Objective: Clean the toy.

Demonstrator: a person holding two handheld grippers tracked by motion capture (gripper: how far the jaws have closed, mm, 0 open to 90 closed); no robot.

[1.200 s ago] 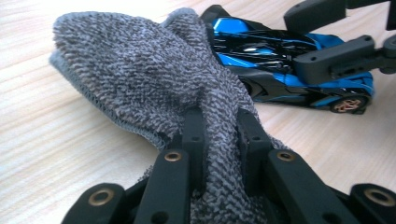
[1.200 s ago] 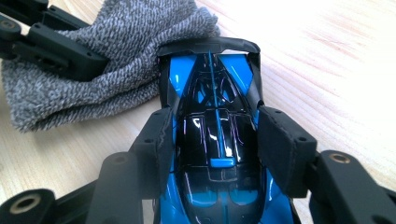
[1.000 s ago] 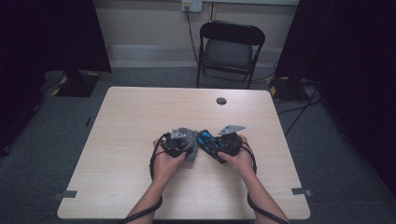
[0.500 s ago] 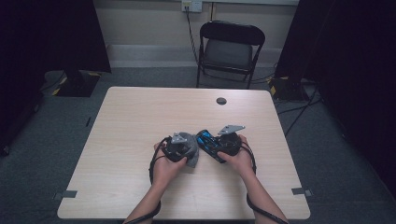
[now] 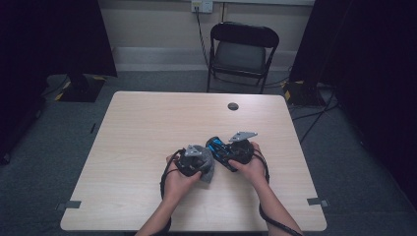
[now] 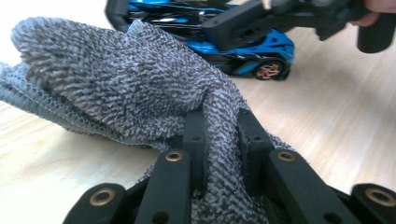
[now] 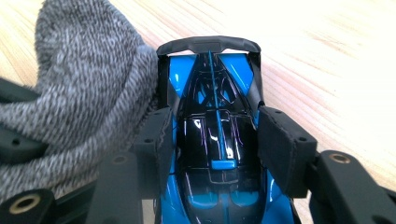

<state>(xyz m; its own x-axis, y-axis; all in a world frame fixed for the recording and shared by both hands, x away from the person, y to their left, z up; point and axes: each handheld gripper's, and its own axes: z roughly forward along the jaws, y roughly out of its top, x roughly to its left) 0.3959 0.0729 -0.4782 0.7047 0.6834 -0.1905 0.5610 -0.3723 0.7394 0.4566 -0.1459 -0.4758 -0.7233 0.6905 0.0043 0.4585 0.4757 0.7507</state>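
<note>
So in the lower middle of the high view, the right gripper (image 7: pixel 217 140) is clamped on the blue toy car (image 7: pixel 212 154) by its sides, and the left gripper (image 6: pixel 222 140) is pinching a bunched grey cloth (image 6: pixel 116 79) right against it. My worry: glossy car, two small pads, so a hard wipe could twist it loose onto the table (image 5: pixel 147 128).

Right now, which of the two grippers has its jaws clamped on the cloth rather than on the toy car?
The left gripper: its jaws pinch the grey cloth. The right gripper grips the blue toy car by its sides.
</note>
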